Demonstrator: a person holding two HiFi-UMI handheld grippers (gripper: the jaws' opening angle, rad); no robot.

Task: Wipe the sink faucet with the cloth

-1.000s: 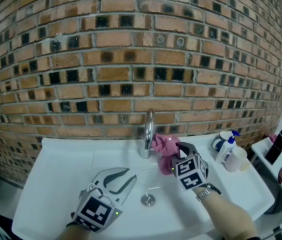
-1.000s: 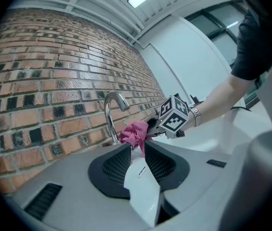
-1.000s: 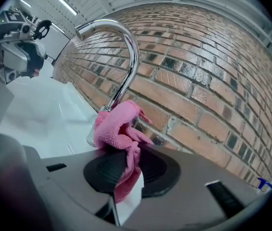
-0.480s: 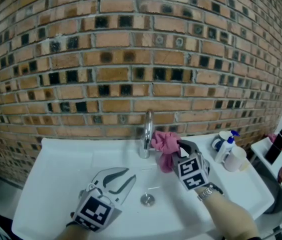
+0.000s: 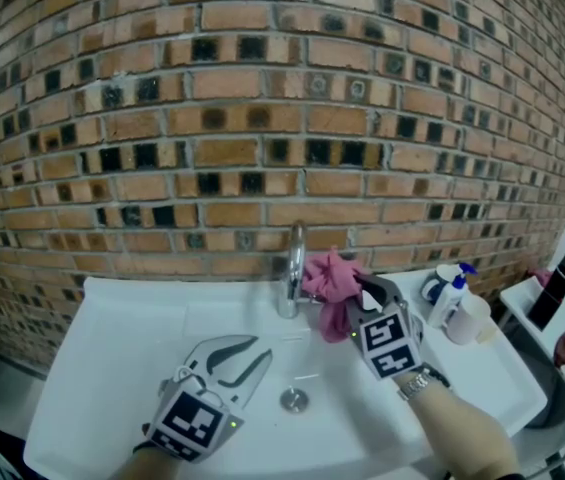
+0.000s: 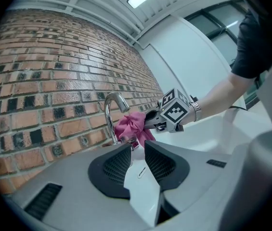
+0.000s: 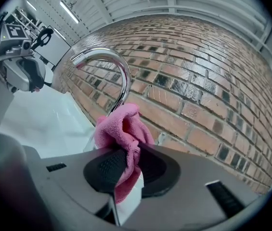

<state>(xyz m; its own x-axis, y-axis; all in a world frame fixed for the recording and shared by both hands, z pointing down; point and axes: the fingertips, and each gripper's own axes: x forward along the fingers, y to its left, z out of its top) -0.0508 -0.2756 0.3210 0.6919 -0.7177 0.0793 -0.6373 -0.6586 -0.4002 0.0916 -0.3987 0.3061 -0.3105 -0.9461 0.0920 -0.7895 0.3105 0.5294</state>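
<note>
- Cloth, pink and bunched, pinched tight in the right gripper at centre frame, against the chrome faucet.
- Idle at lower left over the white sink, the left gripper has jaws slightly parted, holding nothing.
- Good wiping likely means wrapping fabric round the faucet's curve, with firm contact and an unslackened grip.

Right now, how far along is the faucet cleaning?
Done: the pink cloth is picked up, pinched in the right tongs. In hand: it sits against the side of the faucet, below its curve. Left: I can't tell how much is wiped; spout and base likely remain. The left tongs hover empty over the sink.
</note>
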